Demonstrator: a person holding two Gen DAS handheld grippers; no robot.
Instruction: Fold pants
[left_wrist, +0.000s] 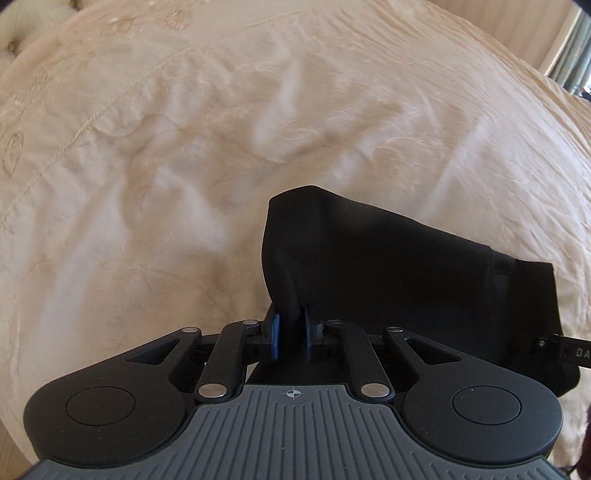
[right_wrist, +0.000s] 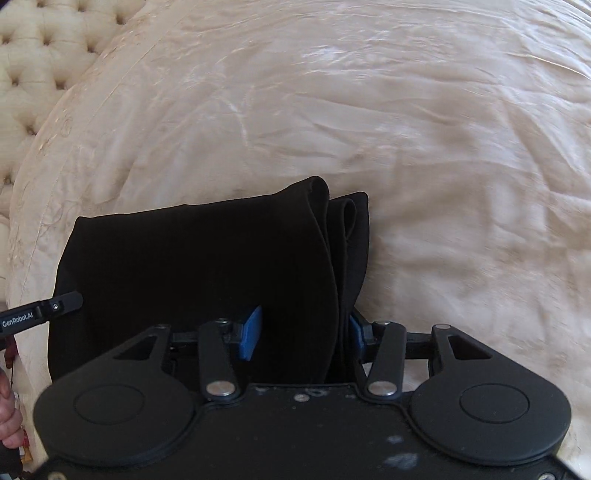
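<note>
From the left wrist, the left gripper (left_wrist: 291, 334) is clamped on a bunched ridge of the black pants (left_wrist: 388, 273); the two blue pads sit close together with a thin roll of cloth pinched between them. The rest of the garment spreads ahead and to the right of the claw, lying on the cream bedspread (left_wrist: 184, 166). At the far right edge, level with the claw, the tip of the other tool (left_wrist: 565, 347) pokes in beside the fabric.

From the right wrist, the right gripper (right_wrist: 304, 334) has its pads well apart, with several stacked layers of the pants (right_wrist: 203, 266) standing between them. The right-hand pad touches the folded edge; the left-hand pad looks clear of the cloth, so this reads as a wide-open claw straddling the stack, not a firm grip. The folded edges rise straight ahead of the claw, and the main panel lies to its left, on the bedspread (right_wrist: 443, 147). Far left, the left tool's finger (right_wrist: 55, 306) rests at the panel's edge, and a tufted headboard (right_wrist: 33, 66) shows beyond.

To do this fold well, I judge the right claw should close on all layers before any lift. Both ends should then travel level so the stack stays aligned, and the fold should land flat.
</note>
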